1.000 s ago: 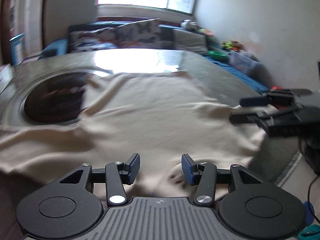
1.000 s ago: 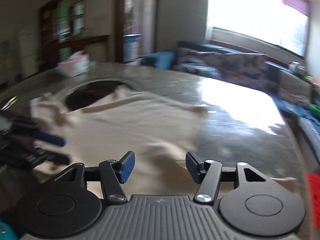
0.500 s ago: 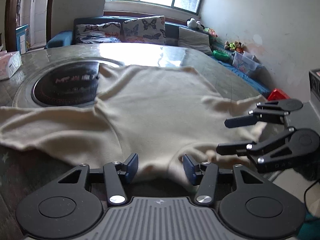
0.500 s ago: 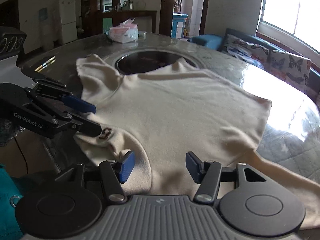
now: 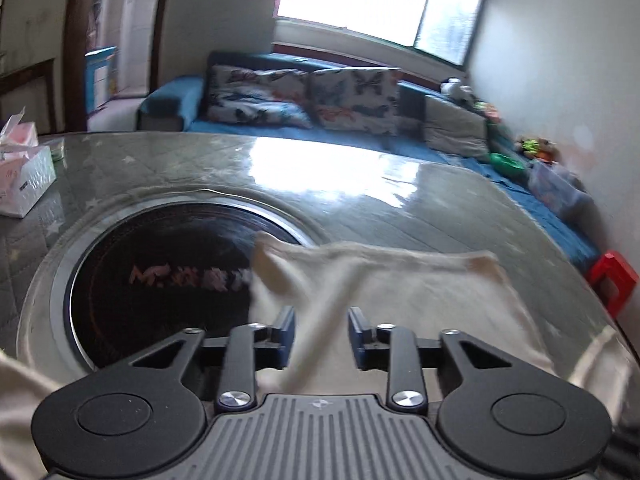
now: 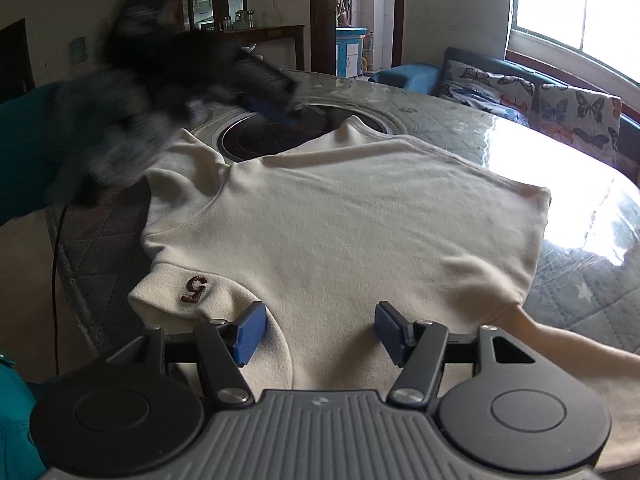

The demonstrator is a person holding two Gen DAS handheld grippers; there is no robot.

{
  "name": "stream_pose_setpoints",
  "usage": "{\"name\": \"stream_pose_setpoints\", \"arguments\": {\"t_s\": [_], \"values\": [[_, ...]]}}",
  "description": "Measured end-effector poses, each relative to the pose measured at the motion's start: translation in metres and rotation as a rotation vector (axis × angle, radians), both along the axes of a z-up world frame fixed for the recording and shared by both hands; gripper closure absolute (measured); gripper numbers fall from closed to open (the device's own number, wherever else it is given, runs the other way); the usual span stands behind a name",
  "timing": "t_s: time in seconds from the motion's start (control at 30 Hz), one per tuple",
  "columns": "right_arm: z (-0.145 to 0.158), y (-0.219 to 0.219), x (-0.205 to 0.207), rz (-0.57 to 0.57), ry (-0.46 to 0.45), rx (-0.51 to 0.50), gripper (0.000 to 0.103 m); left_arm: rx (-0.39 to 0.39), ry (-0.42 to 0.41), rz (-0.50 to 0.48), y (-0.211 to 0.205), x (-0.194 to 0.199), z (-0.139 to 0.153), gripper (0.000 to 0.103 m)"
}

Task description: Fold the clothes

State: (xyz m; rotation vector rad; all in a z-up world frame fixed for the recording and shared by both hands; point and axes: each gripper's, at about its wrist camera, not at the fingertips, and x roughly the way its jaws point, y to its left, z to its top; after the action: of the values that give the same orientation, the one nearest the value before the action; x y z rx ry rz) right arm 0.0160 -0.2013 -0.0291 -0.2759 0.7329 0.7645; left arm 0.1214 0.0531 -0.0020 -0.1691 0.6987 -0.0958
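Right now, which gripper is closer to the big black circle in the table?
Left. The left gripper hangs blurred over the black circle; the right gripper sits across the cream shirt.

Your right handheld black plastic two-finger gripper (image 6: 319,330) carries blue rectangular pads on black linkage arms, silver screw heads at the pivots, two round black discs beside a grey ribbed body with a small emblem. Your left handheld black two-finger gripper (image 5: 320,334) is built identically. Your teal fabric sleeve (image 6: 24,152) shows blurred; a thin black cable (image 6: 56,264) hangs below.
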Motion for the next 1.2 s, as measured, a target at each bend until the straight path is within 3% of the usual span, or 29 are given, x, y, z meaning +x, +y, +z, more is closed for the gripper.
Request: {"name": "stream_pose_setpoints", "arguments": {"t_s": [0.23, 0.37, 0.6, 0.83, 1.0, 1.2], "values": [[0.000, -0.001, 0.000, 0.020, 0.008, 0.010, 0.034, 0.105, 0.050, 0.061, -0.002, 0.050, -0.025, 0.078], [0.000, -0.001, 0.000, 0.028, 0.008, 0.010, 0.032, 0.209, 0.044, 0.092, -0.003, 0.064, -0.037, 0.076], [-0.001, -0.004, -0.001, 0.038, 0.009, 0.012, 0.031, 0.248, 0.055, 0.140, 0.010, 0.078, -0.035, 0.072], [-0.001, -0.004, -0.003, 0.037, 0.007, 0.004, 0.030, 0.209, 0.047, 0.118, 0.012, 0.058, -0.023, 0.071], [-0.001, -0.003, -0.003, 0.036, 0.007, 0.002, 0.027, 0.146, 0.044, 0.082, 0.008, 0.025, -0.016, 0.061], [-0.002, 0.001, -0.003, 0.029, 0.001, -0.007, 0.022, 0.180, 0.041, 0.083, 0.005, -0.018, -0.021, 0.059]]}}
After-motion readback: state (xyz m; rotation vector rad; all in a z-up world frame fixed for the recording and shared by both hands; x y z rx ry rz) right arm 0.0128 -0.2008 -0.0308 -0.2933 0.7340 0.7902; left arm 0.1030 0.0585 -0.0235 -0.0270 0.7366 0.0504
